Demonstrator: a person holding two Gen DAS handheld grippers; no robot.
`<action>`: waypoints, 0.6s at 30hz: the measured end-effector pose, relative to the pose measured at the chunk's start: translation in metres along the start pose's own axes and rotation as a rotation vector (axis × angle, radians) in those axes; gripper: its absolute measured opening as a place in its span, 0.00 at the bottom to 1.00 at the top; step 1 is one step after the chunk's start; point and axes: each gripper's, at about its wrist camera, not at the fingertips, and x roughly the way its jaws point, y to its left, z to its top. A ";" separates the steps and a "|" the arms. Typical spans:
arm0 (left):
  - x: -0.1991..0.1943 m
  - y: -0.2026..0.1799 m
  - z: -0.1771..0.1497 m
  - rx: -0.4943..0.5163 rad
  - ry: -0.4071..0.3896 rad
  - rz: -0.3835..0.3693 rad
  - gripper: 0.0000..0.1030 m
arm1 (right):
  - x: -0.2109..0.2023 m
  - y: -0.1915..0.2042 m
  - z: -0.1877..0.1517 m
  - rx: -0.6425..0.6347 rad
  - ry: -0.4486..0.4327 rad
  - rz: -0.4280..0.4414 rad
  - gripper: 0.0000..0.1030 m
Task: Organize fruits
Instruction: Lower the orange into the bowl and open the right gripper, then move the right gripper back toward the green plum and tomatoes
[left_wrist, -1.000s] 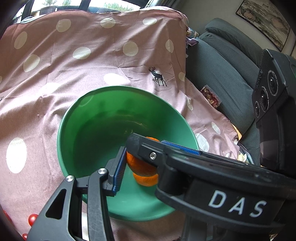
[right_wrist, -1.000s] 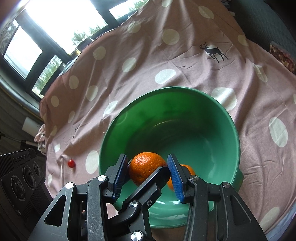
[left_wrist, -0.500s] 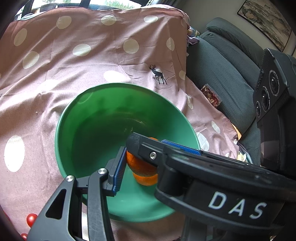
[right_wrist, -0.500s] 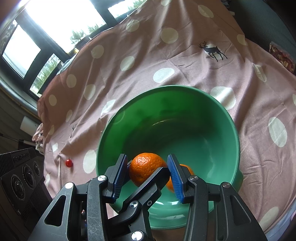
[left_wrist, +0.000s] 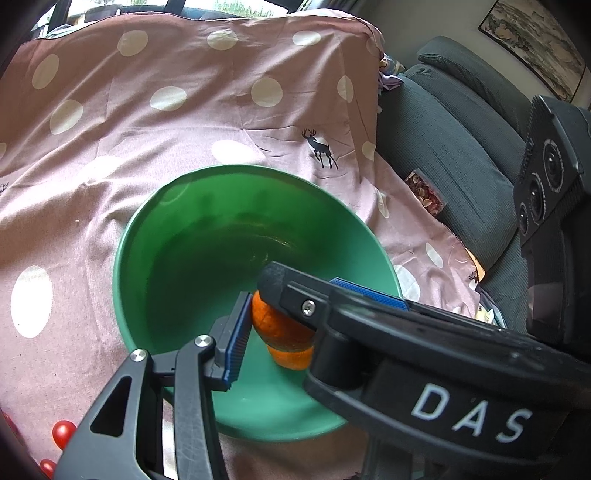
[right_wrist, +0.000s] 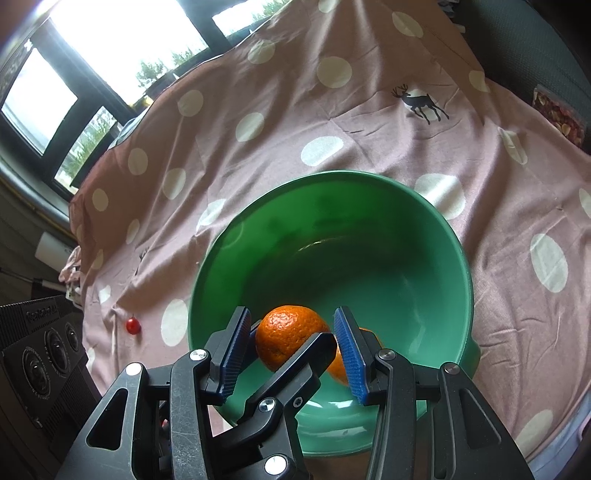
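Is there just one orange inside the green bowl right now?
No, two oranges show in the green bowl: one orange in front and a second orange partly hidden behind it.
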 end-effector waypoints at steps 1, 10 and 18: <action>-0.003 0.001 0.000 -0.005 -0.008 0.003 0.42 | -0.001 0.001 0.000 0.002 -0.006 -0.009 0.47; -0.066 0.012 -0.005 0.000 -0.129 0.037 0.50 | -0.030 0.020 -0.003 -0.025 -0.102 -0.030 0.49; -0.153 0.060 -0.028 -0.109 -0.281 0.108 0.75 | -0.053 0.060 -0.012 -0.100 -0.179 0.048 0.55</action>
